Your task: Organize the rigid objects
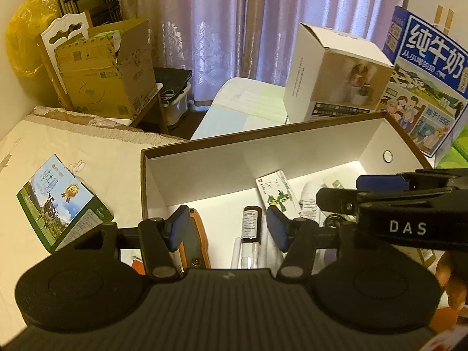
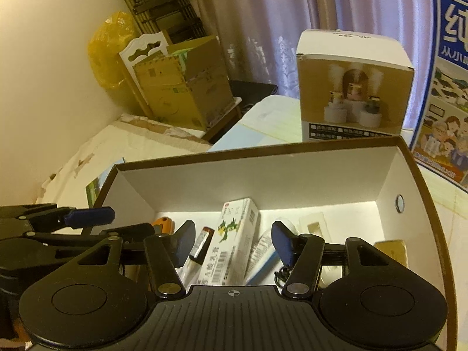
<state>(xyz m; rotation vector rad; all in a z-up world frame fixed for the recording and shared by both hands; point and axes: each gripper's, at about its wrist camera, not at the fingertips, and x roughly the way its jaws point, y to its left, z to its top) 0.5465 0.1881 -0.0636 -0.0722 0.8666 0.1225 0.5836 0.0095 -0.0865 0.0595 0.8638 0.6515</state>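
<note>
A cream cloth is covering the bench (image 1: 96,146). A brown-rimmed open box (image 1: 263,134) is sitting on it near the middle, and a small green-and-blue milk carton (image 1: 61,201) is lying tilted on the cloth just left of that box. Behind the box, a white product carton (image 2: 354,84) is standing on the far right, with a tall blue milk case (image 1: 424,82) standing further right.

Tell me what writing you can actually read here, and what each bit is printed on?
"纯牛奶" and "1956": big blue milk carton.
"DAS": right gripper.
"J10", upside down: white humidifier box.
Green-bird medicine box, brown vial, small milk carton: print too small or blurred.
</note>
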